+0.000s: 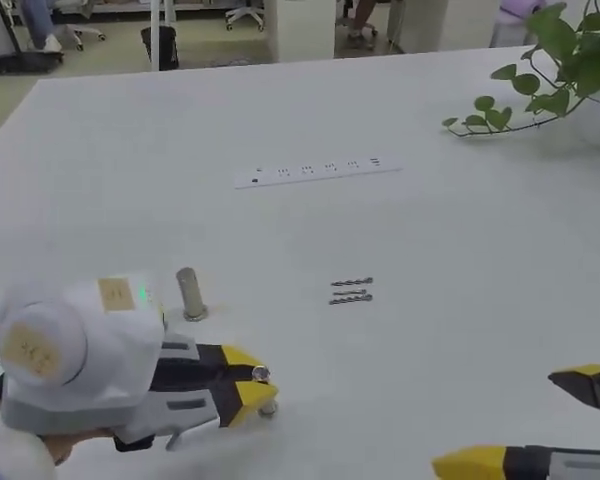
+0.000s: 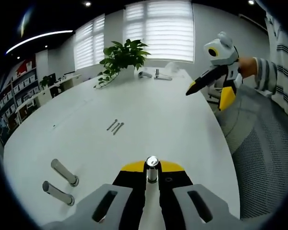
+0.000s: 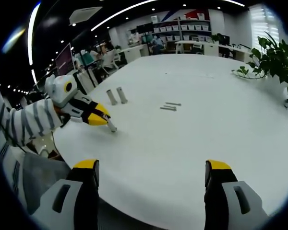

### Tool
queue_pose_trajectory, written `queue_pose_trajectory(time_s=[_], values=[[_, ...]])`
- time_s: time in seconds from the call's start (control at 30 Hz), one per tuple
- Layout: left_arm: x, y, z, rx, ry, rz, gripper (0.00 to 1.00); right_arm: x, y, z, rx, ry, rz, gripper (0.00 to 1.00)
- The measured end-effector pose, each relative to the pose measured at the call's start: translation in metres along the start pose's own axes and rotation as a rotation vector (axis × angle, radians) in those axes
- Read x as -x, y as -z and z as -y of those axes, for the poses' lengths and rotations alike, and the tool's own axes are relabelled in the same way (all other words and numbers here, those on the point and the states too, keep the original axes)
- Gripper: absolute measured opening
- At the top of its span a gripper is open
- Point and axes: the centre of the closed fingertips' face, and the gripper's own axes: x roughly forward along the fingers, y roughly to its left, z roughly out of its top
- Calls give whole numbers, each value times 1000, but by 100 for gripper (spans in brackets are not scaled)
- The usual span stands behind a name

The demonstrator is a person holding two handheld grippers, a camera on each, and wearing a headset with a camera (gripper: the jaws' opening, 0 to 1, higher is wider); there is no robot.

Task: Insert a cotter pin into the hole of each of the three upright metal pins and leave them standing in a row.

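My left gripper (image 1: 252,382) sits low on the left of the head view, shut on a short metal pin (image 1: 263,390) that stands between its yellow tips. Its own view shows that pin (image 2: 152,169) clamped upright in the jaws. Another metal pin (image 1: 189,293) stands on the white table just beyond it. Two free pins (image 2: 64,171) (image 2: 57,192) lie to the left in the left gripper view. The cotter pins (image 1: 351,291) lie together mid-table, apart from both grippers. My right gripper (image 1: 525,418) hovers open at the near right edge, jaws wide (image 3: 151,167), nothing between them.
A white power strip (image 1: 318,171) lies across the table further back. A potted plant (image 1: 565,60) trails leaves over the far right corner. The table edge (image 3: 134,211) runs close under the right gripper. Office chairs stand beyond the far side.
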Motion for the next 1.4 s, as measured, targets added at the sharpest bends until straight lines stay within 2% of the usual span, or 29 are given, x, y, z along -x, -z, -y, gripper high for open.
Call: queue_pose_trajectory(time_s=[0.2, 0.4, 0.53, 0.67, 0.9, 1.0, 1.1, 1.23, 1.3, 1.4], values=[[-3, 10, 9, -39, 32, -41, 7, 0, -2, -2, 10, -7, 4, 92], [-5, 8, 9, -26, 24, -29, 7, -1, 0, -3, 12, -11, -4, 92], [-6, 10, 11, -48, 36, -43, 7, -1, 2, -4, 14, -14, -9, 92], [-6, 9, 13, -46, 42, -39, 7, -2, 2, -5, 10, -18, -12, 92], [-6, 9, 14, -18, 50, -33, 7, -3, 4, -5, 10, -19, -17, 92], [-6, 7, 13, 35, 44, -15, 8, -3, 3, -6, 9, -22, -17, 92], [-5, 5, 13, 49, 43, 0, 8, -4, 4, -7, 10, -26, -19, 92], [-2, 5, 12, 48, 24, 8, 14, -4, 5, -8, 13, -28, -22, 92], [1, 5, 11, 95, 17, 23, 16, -4, 5, -8, 11, -29, -19, 92], [6, 4, 12, 104, 10, 35, 22, -5, 5, -7, 9, -30, -16, 92]])
